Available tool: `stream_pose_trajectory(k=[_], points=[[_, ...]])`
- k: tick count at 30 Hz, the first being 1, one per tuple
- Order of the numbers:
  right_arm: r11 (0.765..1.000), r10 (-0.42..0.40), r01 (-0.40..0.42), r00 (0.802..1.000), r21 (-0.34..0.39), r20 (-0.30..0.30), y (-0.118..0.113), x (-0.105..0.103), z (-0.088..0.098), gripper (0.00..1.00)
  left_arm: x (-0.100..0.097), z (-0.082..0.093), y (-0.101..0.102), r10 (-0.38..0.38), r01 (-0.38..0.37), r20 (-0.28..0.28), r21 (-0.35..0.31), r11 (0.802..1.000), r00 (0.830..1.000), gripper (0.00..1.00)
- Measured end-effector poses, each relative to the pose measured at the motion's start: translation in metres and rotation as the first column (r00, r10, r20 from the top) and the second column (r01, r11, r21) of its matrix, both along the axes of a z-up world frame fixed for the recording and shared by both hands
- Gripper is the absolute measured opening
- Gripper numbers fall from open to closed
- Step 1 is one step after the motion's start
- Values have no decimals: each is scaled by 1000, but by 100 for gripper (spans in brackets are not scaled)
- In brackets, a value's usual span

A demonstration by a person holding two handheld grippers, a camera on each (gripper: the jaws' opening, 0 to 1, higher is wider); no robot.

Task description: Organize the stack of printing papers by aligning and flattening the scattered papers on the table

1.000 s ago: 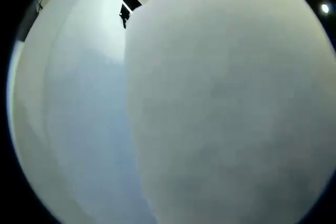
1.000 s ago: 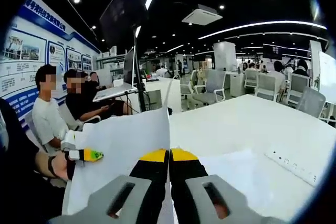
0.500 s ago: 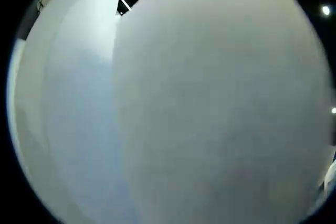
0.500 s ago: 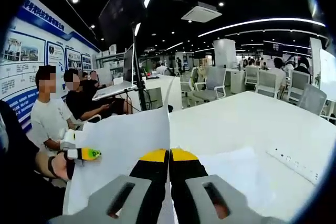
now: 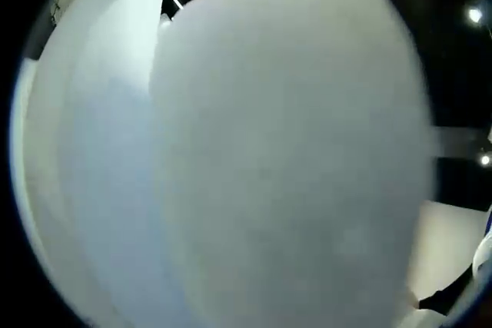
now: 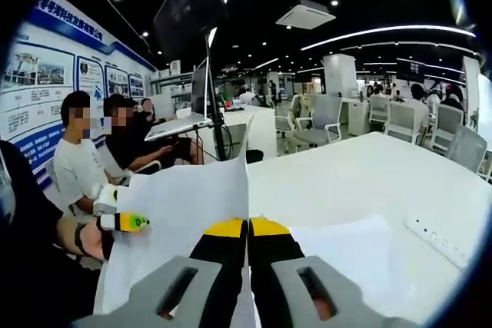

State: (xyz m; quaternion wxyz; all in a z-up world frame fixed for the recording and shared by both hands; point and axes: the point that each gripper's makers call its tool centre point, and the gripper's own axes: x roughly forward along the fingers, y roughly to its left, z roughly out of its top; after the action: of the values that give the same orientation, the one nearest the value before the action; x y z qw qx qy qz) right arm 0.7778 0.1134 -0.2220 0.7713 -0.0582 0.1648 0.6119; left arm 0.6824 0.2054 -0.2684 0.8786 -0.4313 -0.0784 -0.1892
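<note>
White printing papers (image 5: 292,159) stand right against the lens in the left gripper view, with further sheets (image 5: 100,151) fanned behind on the left; my own jaws are hidden by them. In the right gripper view a held-up sheet (image 6: 184,220) rises from the white table (image 6: 369,174). My right gripper (image 6: 247,228), with yellow tips, is shut on its right edge. The left gripper (image 6: 127,223), in a person's hand, pinches the sheet's left edge. Another sheet (image 6: 346,247) lies to the right of my jaws.
A white power strip (image 6: 442,237) lies on the table at the right. Seated people (image 6: 77,167) are close on the left, beside a monitor on a stand (image 6: 188,13) and a laptop (image 6: 181,124). Office chairs (image 6: 307,124) stand beyond the table.
In the left gripper view the near sheet has slid to the left, uncovering dark room at the right edge. The right gripper's grip on the sheet is unchanged.
</note>
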Motion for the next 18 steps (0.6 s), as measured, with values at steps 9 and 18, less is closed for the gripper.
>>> stream_pose_trajectory(k=[9,18], points=[[995,96,-96,995,14,13,26,-27,-3,0,-1,1,-1,-3,3,6,5,1000,1000,26],[991,128,-125,990,-58,59,40,-41,-20,0,-1,1,-1,-2,2,9,7,1000,1000,27]])
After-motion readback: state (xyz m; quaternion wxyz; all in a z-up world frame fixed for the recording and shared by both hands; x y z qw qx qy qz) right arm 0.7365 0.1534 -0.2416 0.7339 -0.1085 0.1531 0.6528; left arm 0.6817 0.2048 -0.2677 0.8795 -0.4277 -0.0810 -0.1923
